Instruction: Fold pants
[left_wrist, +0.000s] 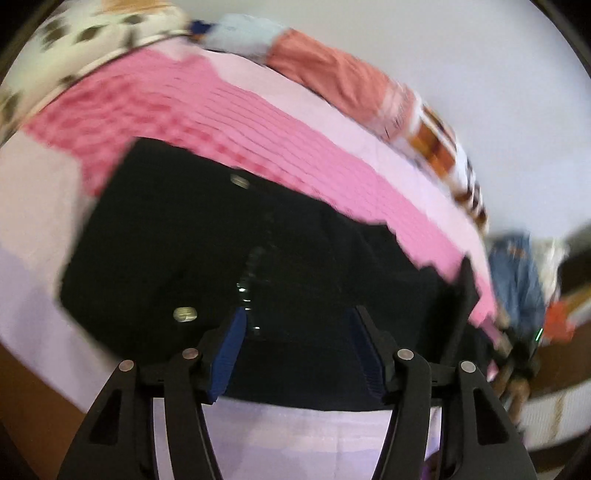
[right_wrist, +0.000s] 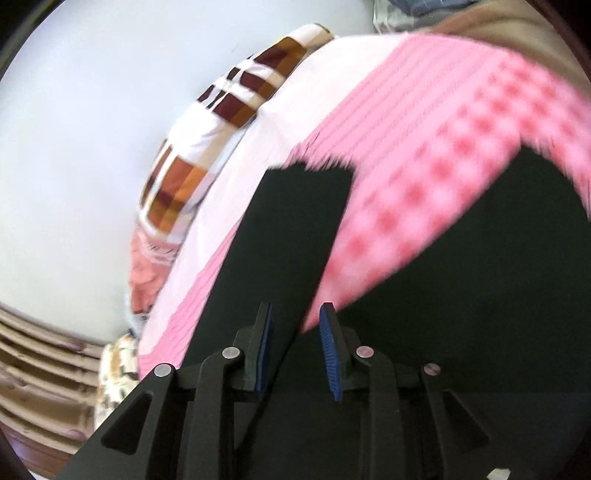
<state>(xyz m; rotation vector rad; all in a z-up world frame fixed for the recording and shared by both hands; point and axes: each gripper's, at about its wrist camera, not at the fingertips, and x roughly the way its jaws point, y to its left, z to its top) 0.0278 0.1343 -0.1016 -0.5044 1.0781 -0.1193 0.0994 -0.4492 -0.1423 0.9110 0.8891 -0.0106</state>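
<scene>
Black pants (left_wrist: 177, 236) lie on a bed with a pink and lilac cover (left_wrist: 258, 122). In the left wrist view their waist shows, with metal buttons (left_wrist: 184, 314) and an open zipper. My left gripper (left_wrist: 295, 332) is open just above the waist end, holding nothing. In the right wrist view the pants (right_wrist: 480, 277) fill the lower right, and one leg (right_wrist: 288, 229) runs up and away over the cover. My right gripper (right_wrist: 295, 332) is open, its blue pads (right_wrist: 330, 354) on either side of that leg's near edge. Both views are blurred.
Pillows and clothes line the bed's far edge: a brown checked pillow (right_wrist: 207, 147), a salmon cloth (left_wrist: 332, 74), a spotted pillow (left_wrist: 74, 48), and blue jeans (left_wrist: 517, 273) at the right. A white wall (right_wrist: 92, 110) is behind. A wooden bed frame (right_wrist: 37, 387) shows at lower left.
</scene>
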